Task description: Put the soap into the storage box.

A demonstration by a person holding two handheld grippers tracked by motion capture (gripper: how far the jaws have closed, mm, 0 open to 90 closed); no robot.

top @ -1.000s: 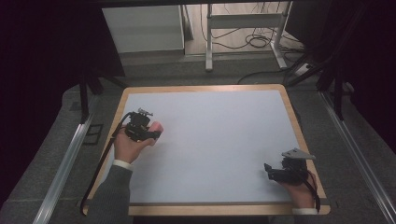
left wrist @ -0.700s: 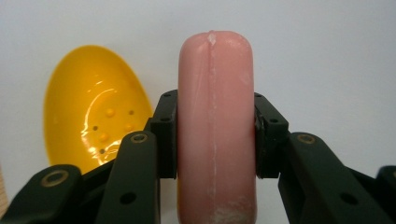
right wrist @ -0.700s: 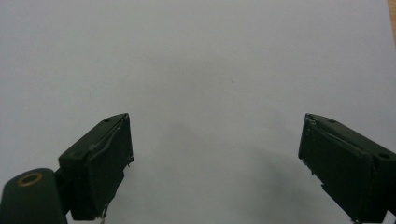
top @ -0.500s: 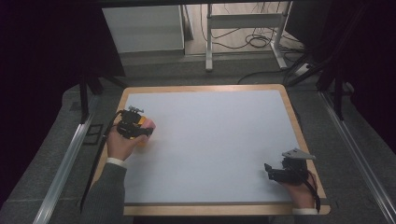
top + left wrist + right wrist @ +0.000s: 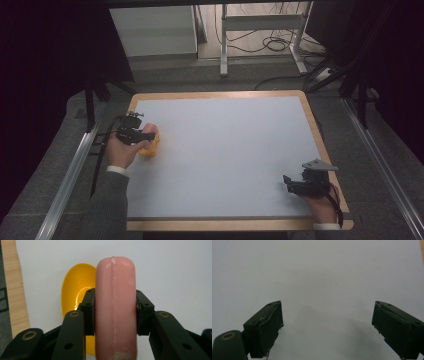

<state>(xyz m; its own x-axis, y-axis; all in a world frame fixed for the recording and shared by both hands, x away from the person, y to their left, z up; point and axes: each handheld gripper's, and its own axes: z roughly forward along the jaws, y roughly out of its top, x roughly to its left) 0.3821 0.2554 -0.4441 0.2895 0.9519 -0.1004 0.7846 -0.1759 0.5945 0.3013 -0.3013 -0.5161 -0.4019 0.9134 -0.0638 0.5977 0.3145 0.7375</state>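
Note:
A pink sausage-shaped piece (image 5: 115, 307) with a rounded end stands between the jaws of my left gripper (image 5: 115, 315), which is shut on its sides. Below and just left of it a glossy yellow oval dish (image 5: 76, 290) lies on the white mat. In the high view my left gripper (image 5: 149, 135) is near the mat's left edge, the pink piece (image 5: 155, 131) at its tip and the yellow dish (image 5: 149, 148) just beneath. My right gripper (image 5: 289, 183) rests near the front right corner, and its jaws (image 5: 327, 325) stand wide open over bare mat.
The white mat (image 5: 225, 150) sits on a wooden-rimmed board (image 5: 215, 94). Dark grey floor and metal rails run along both sides. A white cabinet (image 5: 152, 30) and a metal frame with cables stand beyond the far edge.
My left hand has slid left toward the mat's edge with the pink piece in its jaws, and the yellow dish now shows beneath it. The right hand has stayed still.

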